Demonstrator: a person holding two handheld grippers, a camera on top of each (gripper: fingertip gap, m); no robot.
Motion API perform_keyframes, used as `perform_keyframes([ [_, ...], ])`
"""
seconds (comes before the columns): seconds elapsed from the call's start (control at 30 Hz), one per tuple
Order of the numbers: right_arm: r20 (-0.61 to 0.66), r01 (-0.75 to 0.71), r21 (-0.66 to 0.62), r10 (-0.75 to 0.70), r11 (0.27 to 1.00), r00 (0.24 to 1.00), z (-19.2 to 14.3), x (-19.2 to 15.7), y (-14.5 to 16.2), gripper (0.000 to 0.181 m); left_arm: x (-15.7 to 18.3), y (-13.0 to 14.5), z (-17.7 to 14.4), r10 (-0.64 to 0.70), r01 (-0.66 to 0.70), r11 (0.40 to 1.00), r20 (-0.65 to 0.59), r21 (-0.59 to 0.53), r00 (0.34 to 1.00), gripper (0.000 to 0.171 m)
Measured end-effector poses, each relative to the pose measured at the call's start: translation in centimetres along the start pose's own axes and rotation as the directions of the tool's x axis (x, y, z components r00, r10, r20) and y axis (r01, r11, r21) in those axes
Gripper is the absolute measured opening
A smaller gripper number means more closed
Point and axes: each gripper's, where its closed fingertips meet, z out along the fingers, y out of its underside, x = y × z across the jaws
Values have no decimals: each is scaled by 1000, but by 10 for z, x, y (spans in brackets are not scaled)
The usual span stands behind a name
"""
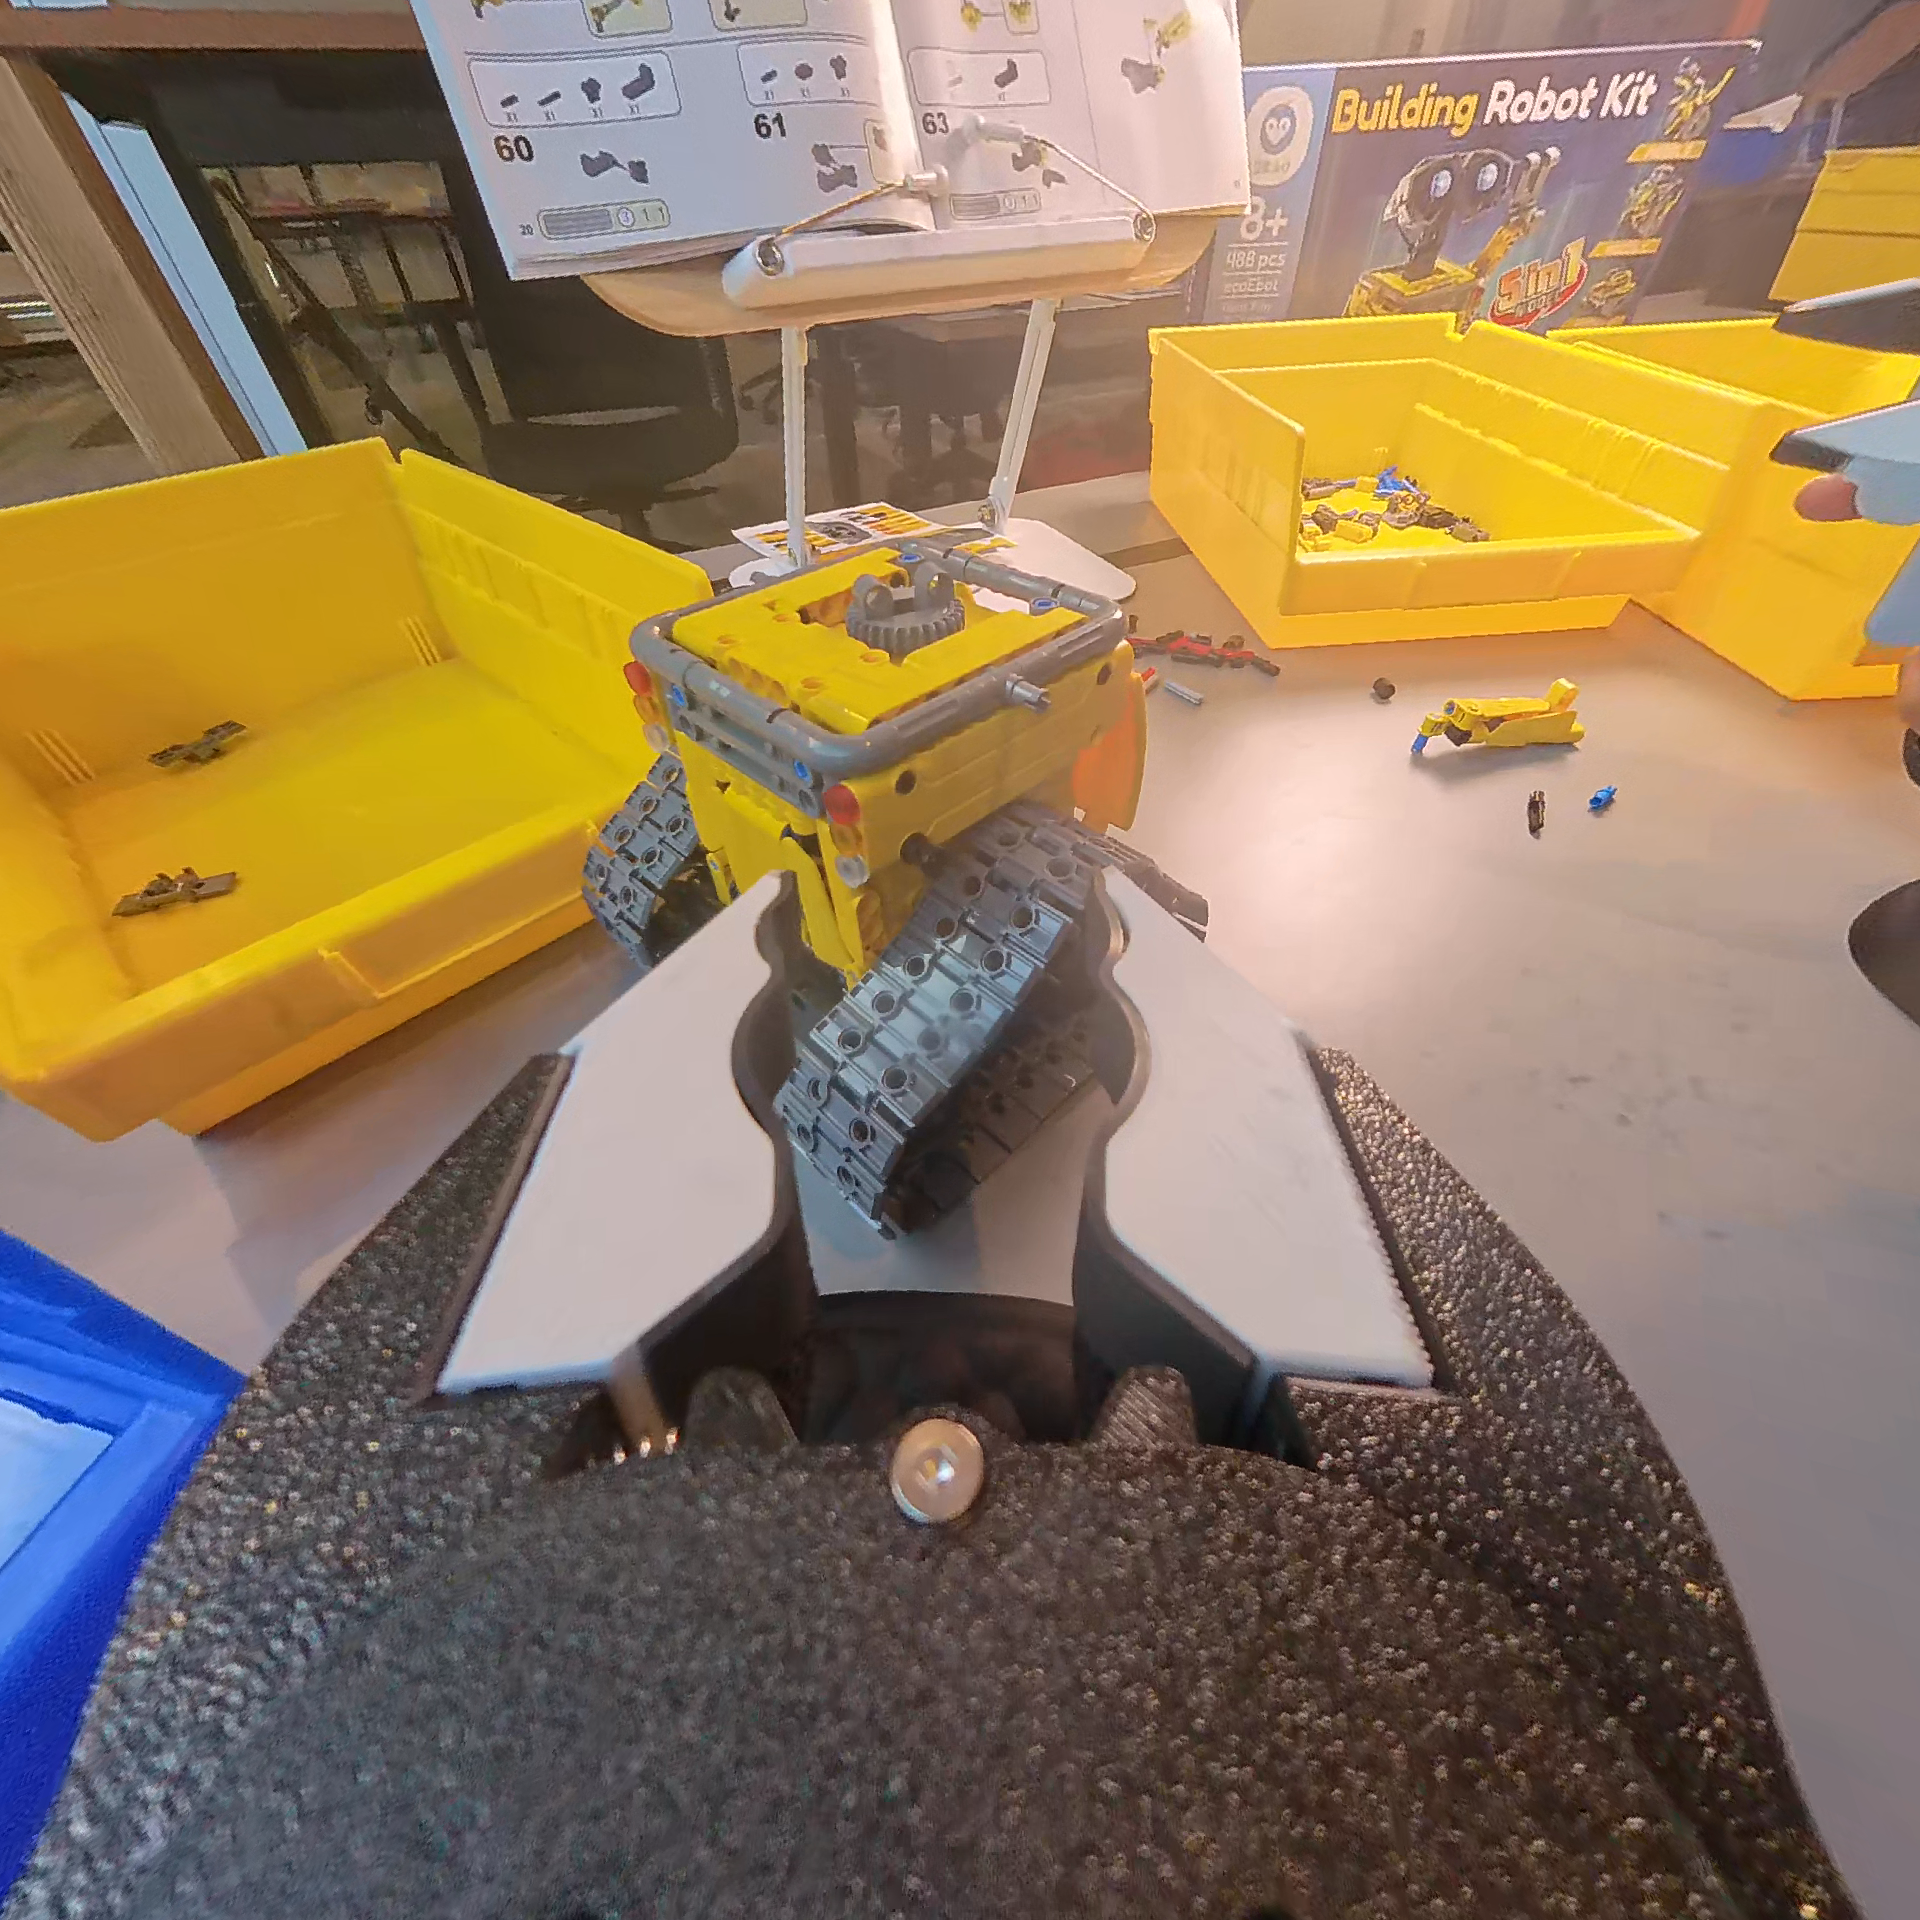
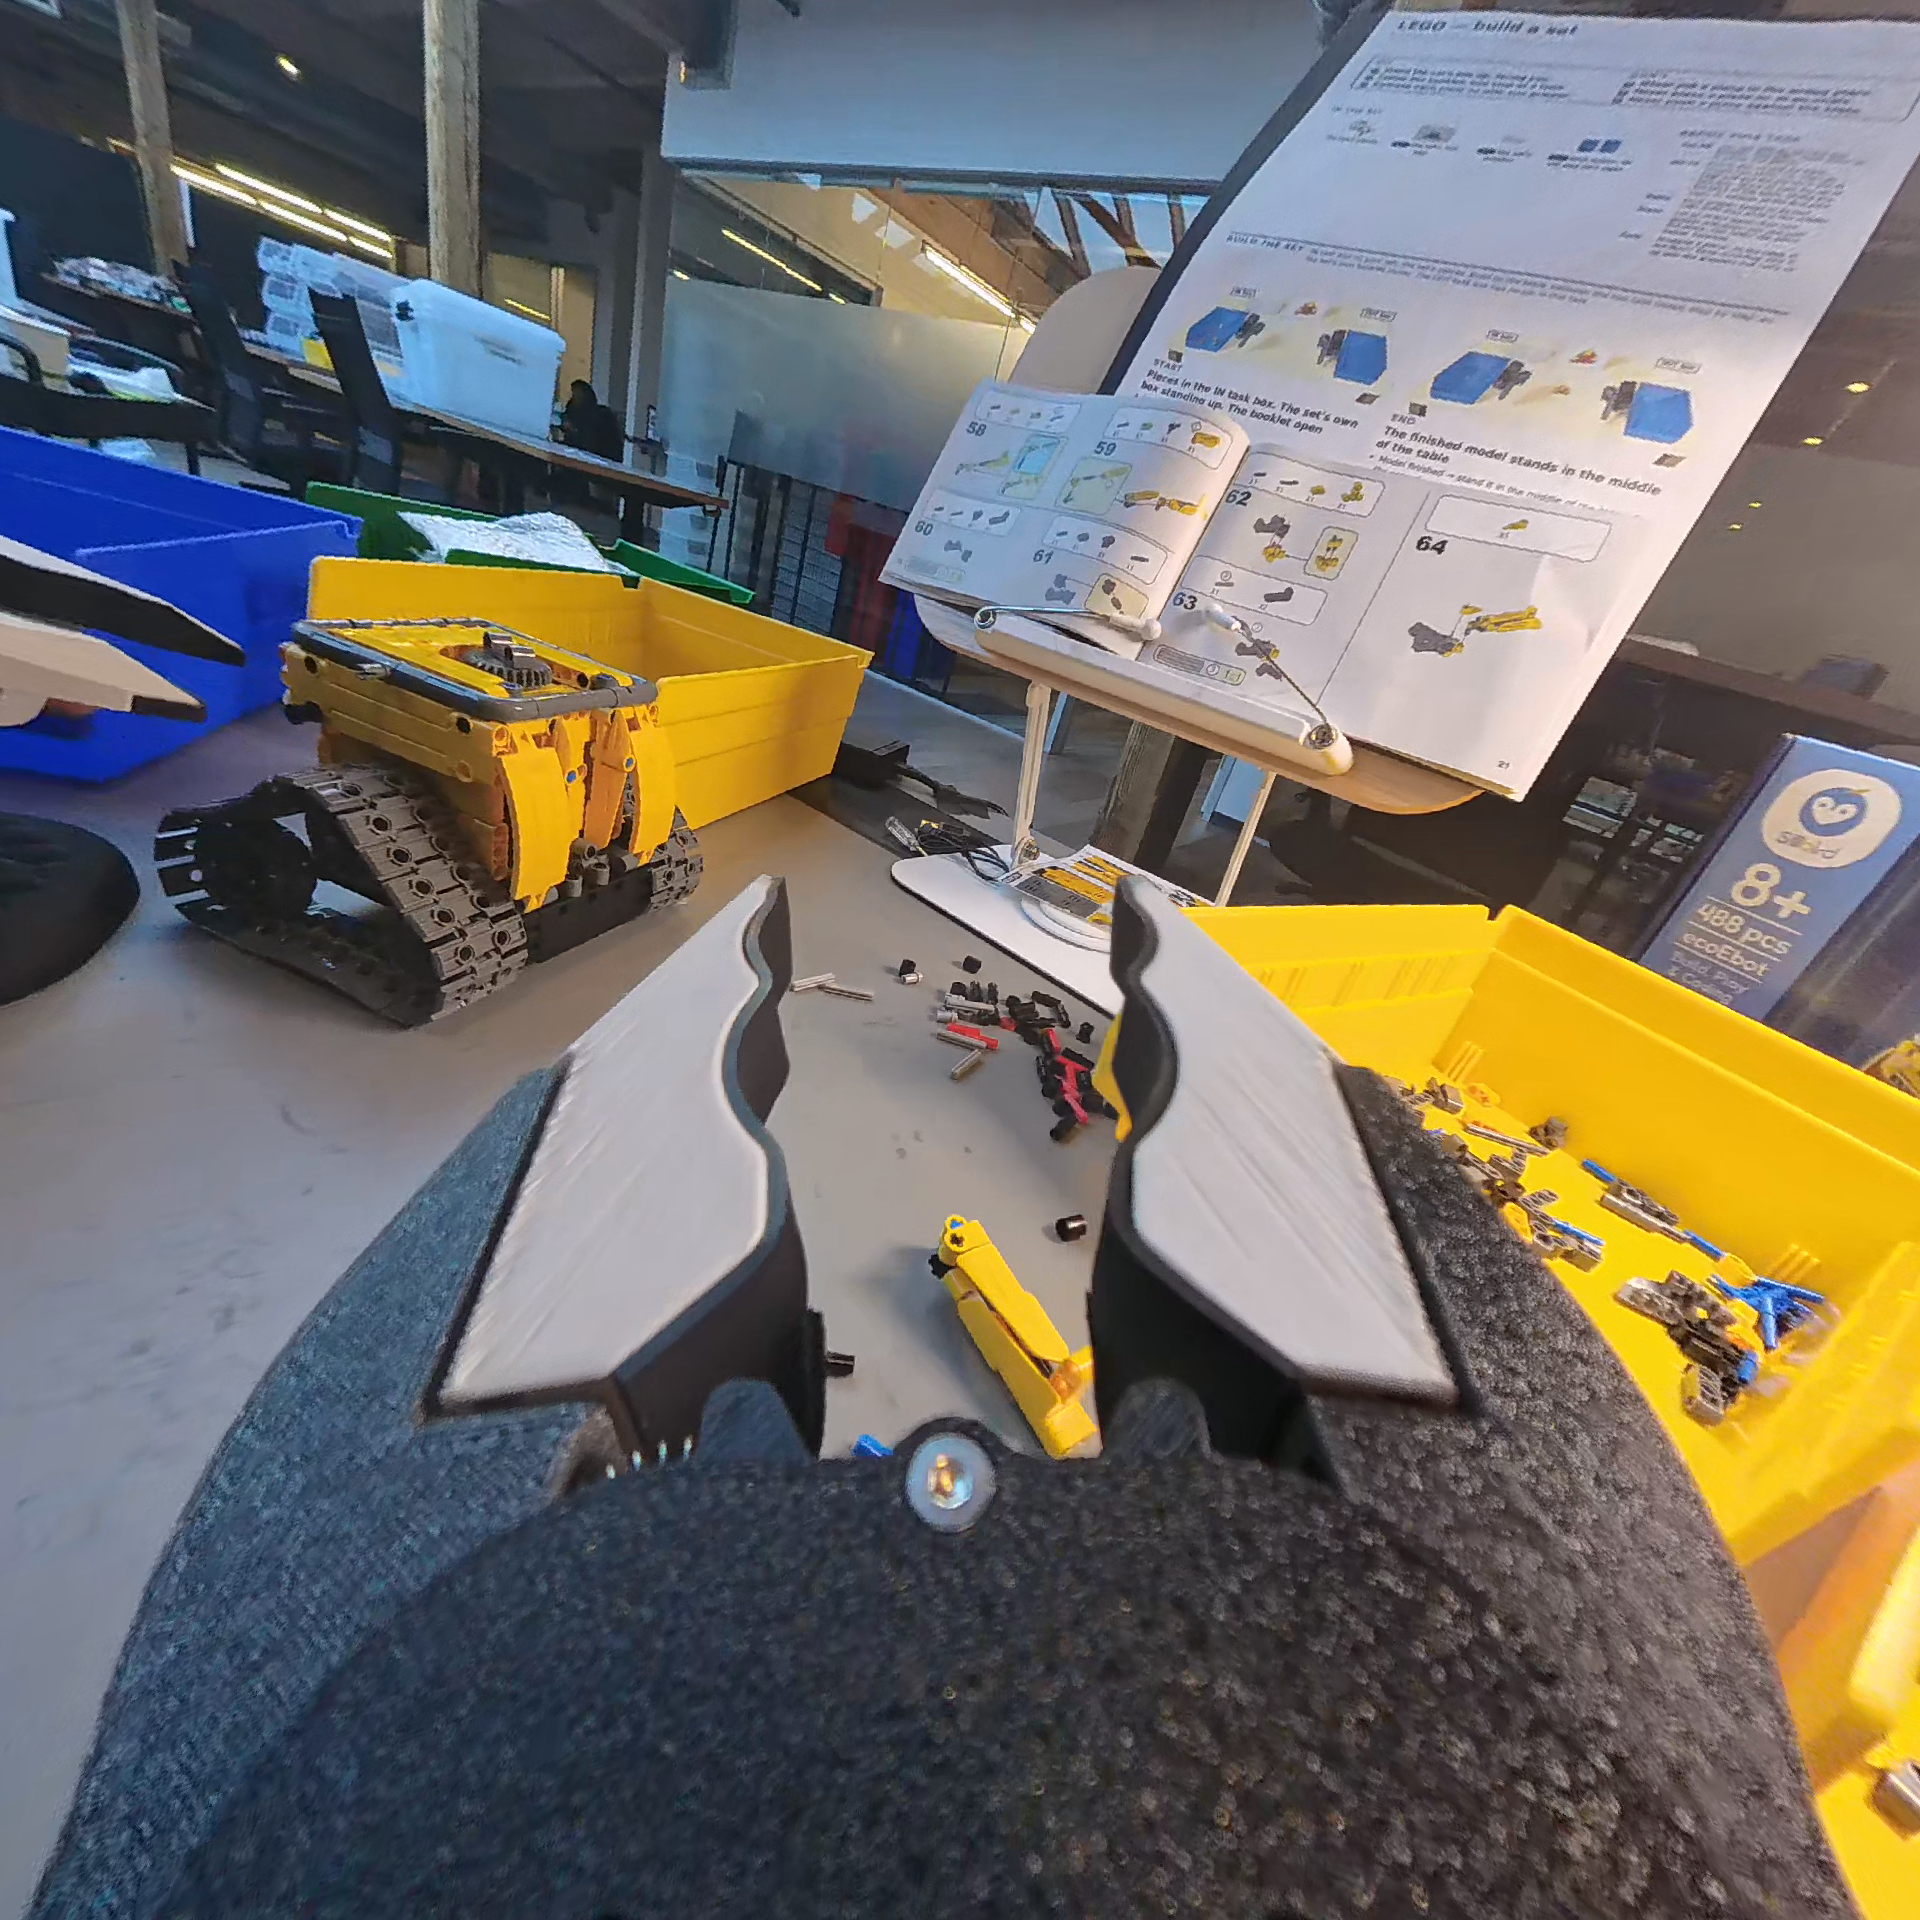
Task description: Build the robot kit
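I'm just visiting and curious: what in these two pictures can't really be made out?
- Left gripper, left wrist view: its fingers flank the yellow tracked model; contact with the track is unclear.
- Small yellow assembly, right wrist view: its near end is hidden behind the right gripper body.
- Loose parts in the yellow bin: too small to identify.
- Blue bin, left wrist view: cut off by the edge.
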Motion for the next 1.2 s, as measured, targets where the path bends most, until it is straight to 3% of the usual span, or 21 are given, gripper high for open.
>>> perform_keyframes([
  [0.33,-87,-35,-56,30,998,996,-1,18,10,63,1,1,1,19,-19,1000,8,-10,1000,54],
  [0.6,-233,-228,-98,201,969,952,-7,56,31,72,1,1,1,25,-24,1000,12,-13,1000,54],
  [0.97,-364,-319,-207,229,925,903,-14,84,63,80,0,-4,-3,10,-11,1000,15,25,1000,54],
  [1.2,-394,-346,-260,228,901,890,-17,87,72,70,-3,-8,-7,-17,17,998,7,53,1000,54],
])
